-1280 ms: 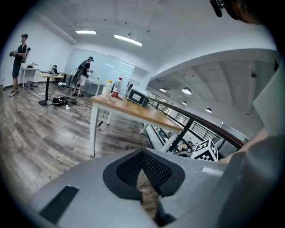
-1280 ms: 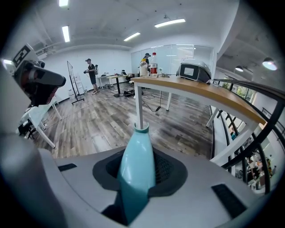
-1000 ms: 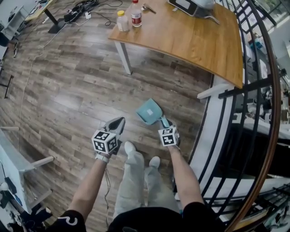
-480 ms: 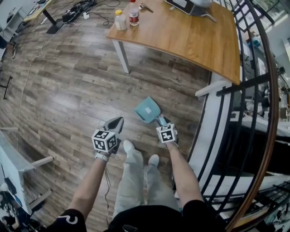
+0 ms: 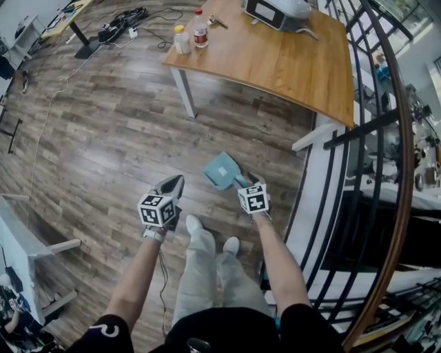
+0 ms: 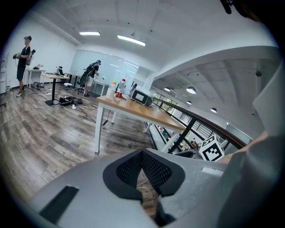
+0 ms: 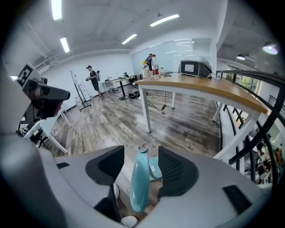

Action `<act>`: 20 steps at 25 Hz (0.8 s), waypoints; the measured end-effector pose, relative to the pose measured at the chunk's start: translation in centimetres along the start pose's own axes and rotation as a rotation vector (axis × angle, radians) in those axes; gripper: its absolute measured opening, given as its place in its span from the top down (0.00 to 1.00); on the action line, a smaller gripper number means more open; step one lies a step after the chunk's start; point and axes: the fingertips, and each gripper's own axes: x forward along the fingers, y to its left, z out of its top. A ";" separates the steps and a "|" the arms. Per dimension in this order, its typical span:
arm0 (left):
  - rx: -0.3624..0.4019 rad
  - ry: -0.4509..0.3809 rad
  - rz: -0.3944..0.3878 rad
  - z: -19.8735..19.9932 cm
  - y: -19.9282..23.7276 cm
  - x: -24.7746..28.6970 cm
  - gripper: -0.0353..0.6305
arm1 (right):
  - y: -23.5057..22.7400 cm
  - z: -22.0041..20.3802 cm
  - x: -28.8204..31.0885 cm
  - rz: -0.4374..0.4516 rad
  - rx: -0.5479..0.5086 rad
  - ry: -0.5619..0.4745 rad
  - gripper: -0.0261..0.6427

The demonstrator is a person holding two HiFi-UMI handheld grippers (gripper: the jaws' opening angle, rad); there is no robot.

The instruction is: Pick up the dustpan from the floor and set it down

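Note:
The teal dustpan (image 5: 220, 169) lies on the wooden floor in front of my feet, its handle pointing back toward my right gripper (image 5: 244, 183). In the right gripper view the handle (image 7: 139, 182) stands between the two jaws with a gap on the left side. The right gripper (image 7: 140, 165) is open, and its jaws have just been opening around the handle. My left gripper (image 5: 172, 186) hovers over bare floor to the left of the pan. In its own view the left gripper (image 6: 142, 171) is shut with nothing in it.
A wooden table (image 5: 296, 65) stands beyond the pan, with two bottles (image 5: 200, 27) and a grey device (image 5: 275, 9) on it. A black railing (image 5: 394, 158) curves along the right. A white frame (image 5: 31, 251) stands at the left. My shoes (image 5: 196, 226) are just behind the grippers.
Both grippers have risen a little. The right one has come slightly away from the pan, which stays on the floor with its handle still between the jaws.

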 end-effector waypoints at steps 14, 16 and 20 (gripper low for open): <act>0.127 -0.110 -0.022 6.8 -9.0 -8.6 0.95 | 2.3 8.3 -16.5 0.025 -0.032 -0.229 0.93; 0.141 -0.139 -0.026 8.1 -10.6 -10.0 0.95 | 2.7 10.2 -19.4 0.036 -0.041 -0.266 0.95; 0.168 -0.185 -0.041 10.2 -13.5 -12.7 0.95 | 3.1 13.1 -24.8 0.034 -0.054 -0.339 0.97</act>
